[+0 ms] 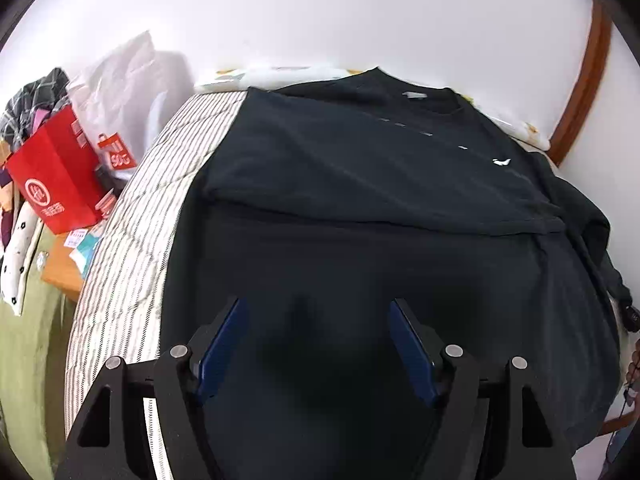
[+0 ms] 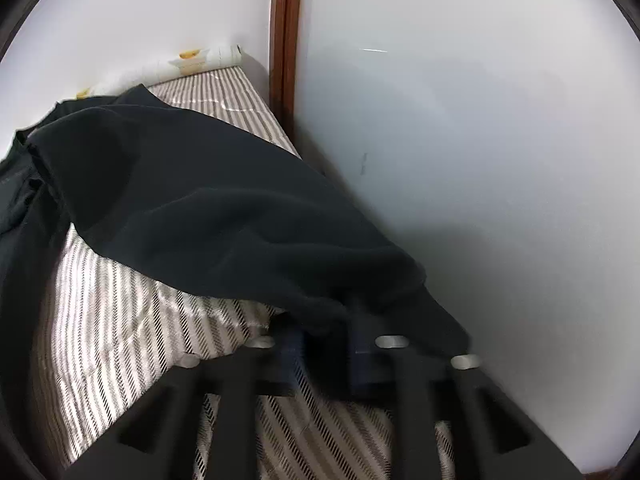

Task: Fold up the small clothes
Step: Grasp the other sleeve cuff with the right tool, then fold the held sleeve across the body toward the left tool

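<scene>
A black T-shirt (image 1: 360, 184) lies spread on a striped mattress (image 1: 132, 240), collar toward the far wall, with one side folded over the body. My left gripper (image 1: 318, 312) is open and empty just above the shirt's near hem. In the right wrist view my right gripper (image 2: 326, 328) is shut on the shirt's sleeve (image 2: 224, 216) and holds it lifted above the mattress (image 2: 120, 320). The cloth drapes over the fingers and hides the tips.
A red paper bag (image 1: 56, 176), a white plastic bag (image 1: 124, 92) and piled clothes (image 1: 36, 96) sit left of the bed. A white wall (image 2: 460, 160) with a brown wooden frame (image 2: 285, 40) stands close on the right. Folded bedding (image 2: 200, 58) lies at the far end.
</scene>
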A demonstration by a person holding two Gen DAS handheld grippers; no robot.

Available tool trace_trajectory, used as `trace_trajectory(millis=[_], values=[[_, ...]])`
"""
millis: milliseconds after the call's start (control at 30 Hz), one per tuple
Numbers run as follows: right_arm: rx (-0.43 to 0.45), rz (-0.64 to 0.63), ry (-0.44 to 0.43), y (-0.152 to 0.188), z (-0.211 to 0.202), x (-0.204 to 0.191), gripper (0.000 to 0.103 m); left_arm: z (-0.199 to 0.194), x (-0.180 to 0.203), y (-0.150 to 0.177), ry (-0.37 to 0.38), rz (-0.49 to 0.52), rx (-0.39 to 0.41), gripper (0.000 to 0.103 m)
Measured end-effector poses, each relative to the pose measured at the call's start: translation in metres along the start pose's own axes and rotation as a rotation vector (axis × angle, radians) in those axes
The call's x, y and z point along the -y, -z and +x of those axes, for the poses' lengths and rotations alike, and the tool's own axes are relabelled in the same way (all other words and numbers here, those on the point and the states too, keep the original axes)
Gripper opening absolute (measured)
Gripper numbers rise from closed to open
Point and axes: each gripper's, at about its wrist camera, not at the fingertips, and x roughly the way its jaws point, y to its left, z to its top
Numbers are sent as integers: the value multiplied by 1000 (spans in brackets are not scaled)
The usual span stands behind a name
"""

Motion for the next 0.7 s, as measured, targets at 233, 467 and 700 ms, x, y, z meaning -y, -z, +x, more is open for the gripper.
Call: trace_trajectory(millis=[233, 467, 700], values=[[151, 45, -76, -43, -54, -22, 11, 6, -21, 9, -88, 22, 5, 72], [290, -39, -245, -109, -118, -123, 11, 6, -45, 24, -111, 11, 7, 72], [356, -138, -501, -137, -175, -251, 11, 10, -58, 25, -75, -21, 9, 72]])
